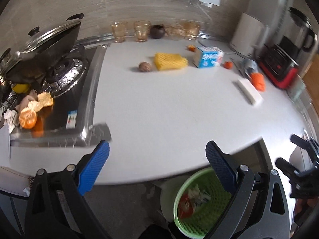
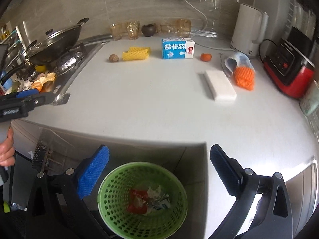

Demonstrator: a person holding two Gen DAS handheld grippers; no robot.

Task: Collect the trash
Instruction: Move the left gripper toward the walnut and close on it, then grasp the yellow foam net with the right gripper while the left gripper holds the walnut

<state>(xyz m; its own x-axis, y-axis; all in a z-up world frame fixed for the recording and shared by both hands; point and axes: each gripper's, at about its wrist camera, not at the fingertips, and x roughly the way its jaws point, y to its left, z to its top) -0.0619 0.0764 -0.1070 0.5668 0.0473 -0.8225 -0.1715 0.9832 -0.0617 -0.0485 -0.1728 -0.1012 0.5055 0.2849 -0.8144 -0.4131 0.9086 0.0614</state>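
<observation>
the right gripper [image 2: 159, 171] hangs with its blue pads spread wide and nothing between them, just off the counter's front edge and straight above the green basket [image 2: 142, 199] on the floor. a red wrapper [image 2: 137, 200] and crumpled pale scraps [image 2: 157, 199] lie in the basket's bottom. the left gripper [image 1: 157, 165] is likewise spread apart and empty, over the counter's front edge, with the basket showing below its right finger; in the right wrist view it [image 2: 30, 97] sits side-on by the counter's left edge, next to the stove.

on the white counter [image 2: 139, 103] the trash is still out. a white block [image 2: 219, 84] lies toward the right side, with an orange foam net [image 2: 244, 77] just beside it and a grey-blue bag [image 2: 237, 60] touching the net's far end. a small orange piece [image 2: 205, 57] sits behind the block, near the milk carton [image 2: 177, 47], which stands toward the back edge. left of the carton lie a yellow foam net [image 2: 136, 53] and, beside that, a walnut [image 2: 114, 58].

on the stove's front corner orange peels [image 1: 31, 111] and crumpled paper [image 1: 10, 117] are heaped beside a lidded wok [image 1: 45, 45]. glasses [image 2: 132, 29] and a dark pot [image 2: 148, 29] line the back edge; a white kettle [image 2: 249, 29] and a red-and-black appliance [image 2: 289, 67] stand at the right end.
</observation>
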